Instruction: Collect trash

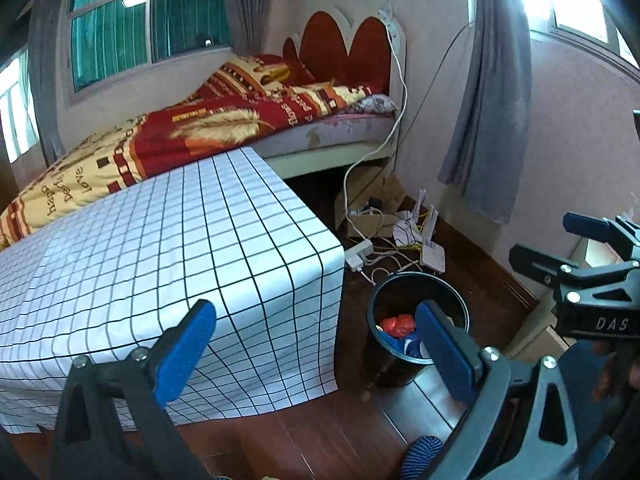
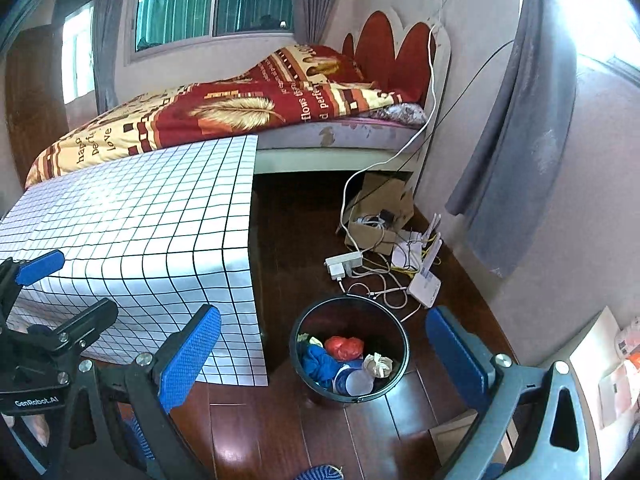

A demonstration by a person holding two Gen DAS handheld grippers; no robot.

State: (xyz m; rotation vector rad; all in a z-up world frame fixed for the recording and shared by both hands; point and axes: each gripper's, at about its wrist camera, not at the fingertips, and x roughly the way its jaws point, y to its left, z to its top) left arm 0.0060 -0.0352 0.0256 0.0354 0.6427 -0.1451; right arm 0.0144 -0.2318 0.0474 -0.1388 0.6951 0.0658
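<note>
A black round trash bin (image 2: 304, 328) stands on the dark wooden floor beside the table, also in the left wrist view (image 1: 374, 300). It holds a red crumpled bag (image 2: 344, 347), a blue cloth (image 2: 318, 362), a beige wad (image 2: 378, 365) and a clear lid (image 2: 358, 382). My right gripper (image 2: 324, 356) is open and empty, above the bin. My left gripper (image 1: 316, 344) is open and empty, over the table's corner, left of the bin. The right gripper also shows at the right of the left wrist view (image 1: 560, 248).
A table with a white checked cloth (image 2: 140, 224) stands left of the bin. Behind it is a bed (image 2: 224, 116) with a red and yellow blanket. A power strip (image 2: 344, 262), cables, a router (image 2: 426, 284) and a cardboard box (image 2: 380, 208) lie by the wall.
</note>
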